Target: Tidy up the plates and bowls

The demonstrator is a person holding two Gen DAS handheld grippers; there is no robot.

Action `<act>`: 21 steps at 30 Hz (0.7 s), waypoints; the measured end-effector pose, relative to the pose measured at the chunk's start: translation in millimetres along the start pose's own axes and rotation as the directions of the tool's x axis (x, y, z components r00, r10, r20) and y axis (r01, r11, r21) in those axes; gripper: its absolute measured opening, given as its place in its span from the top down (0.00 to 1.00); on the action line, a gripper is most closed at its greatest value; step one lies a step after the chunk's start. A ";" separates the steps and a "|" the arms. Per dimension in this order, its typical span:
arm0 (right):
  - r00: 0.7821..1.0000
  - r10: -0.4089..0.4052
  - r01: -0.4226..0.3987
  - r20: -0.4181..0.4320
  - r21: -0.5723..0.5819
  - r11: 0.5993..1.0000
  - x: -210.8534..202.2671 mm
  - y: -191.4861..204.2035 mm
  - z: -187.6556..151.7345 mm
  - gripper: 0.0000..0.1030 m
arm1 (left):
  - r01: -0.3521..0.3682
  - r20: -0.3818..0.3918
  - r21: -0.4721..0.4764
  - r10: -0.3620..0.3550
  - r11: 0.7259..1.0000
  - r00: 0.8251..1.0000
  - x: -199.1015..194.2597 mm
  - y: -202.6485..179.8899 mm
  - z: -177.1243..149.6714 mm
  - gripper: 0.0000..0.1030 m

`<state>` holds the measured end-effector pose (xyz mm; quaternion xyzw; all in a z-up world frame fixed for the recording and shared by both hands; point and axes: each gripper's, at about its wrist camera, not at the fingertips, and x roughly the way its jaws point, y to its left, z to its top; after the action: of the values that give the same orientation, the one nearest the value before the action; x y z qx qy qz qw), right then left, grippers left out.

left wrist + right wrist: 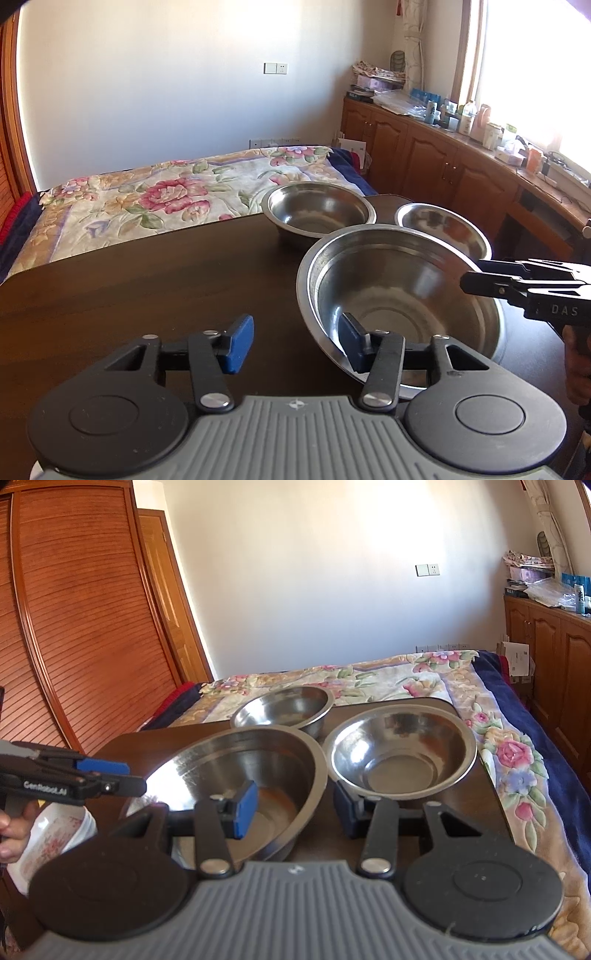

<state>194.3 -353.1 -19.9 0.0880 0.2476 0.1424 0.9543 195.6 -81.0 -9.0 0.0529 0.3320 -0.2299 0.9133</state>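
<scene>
While large steel bowl [402,295] sits ahead-right, my left hand-held gripper [295,341] straddles its near rim, half-closed, not yet gripping; right hand-held gripper [295,808] straddles opposite rim, pads off

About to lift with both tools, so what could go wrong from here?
1. The left tool and right tool both straddle the large bowl at its rim, pads not pressing; lifting now could let it slip or tip.
2. The smaller bowl sits right beside the right tool and could get nudged.
</scene>
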 end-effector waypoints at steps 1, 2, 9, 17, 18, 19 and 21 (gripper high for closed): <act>1.000 -0.003 0.003 -0.002 -0.001 1.000 0.3 -0.2 -0.6 0.54 | -0.007 -0.003 -0.002 0.007 1.000 1.000 2.3 0.2 0.1 0.50; 1.000 -0.005 0.005 -0.004 0.000 1.000 0.5 -0.7 -1.4 0.54 | -0.005 -0.003 -0.006 0.005 1.000 1.000 4.0 0.6 0.0 0.52; 1.000 0.003 -0.003 -0.021 0.008 1.000 5.3 -2.0 -4.4 0.54 | 0.006 -0.023 -0.009 -0.006 1.000 1.000 18.2 -1.5 2.6 0.56; 0.999 0.023 -0.023 -0.033 0.003 1.000 10.4 1.6 -4.0 0.54 | 0.021 -0.042 -0.003 -0.021 1.000 0.999 26.7 -4.1 2.5 0.63; 0.999 0.023 -0.023 -0.033 0.003 1.000 10.4 1.9 -3.9 0.54 | 0.024 -0.043 -0.002 -0.025 1.000 0.999 27.4 -4.8 2.3 0.65; 0.999 0.024 -0.024 -0.033 0.005 1.000 10.6 2.1 -4.0 0.54 | 0.028 -0.045 -0.001 -0.028 1.000 0.999 28.8 -4.4 2.7 0.67; 0.999 0.027 -0.026 -0.036 0.006 1.000 11.3 1.8 -4.6 0.54 | 0.033 -0.047 0.003 -0.033 0.999 0.998 30.8 -5.8 3.4 0.71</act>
<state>201.0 -347.4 -28.5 0.0912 0.2638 0.1559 0.9475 215.6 -98.9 -25.5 0.0547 0.3536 -0.2442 0.9013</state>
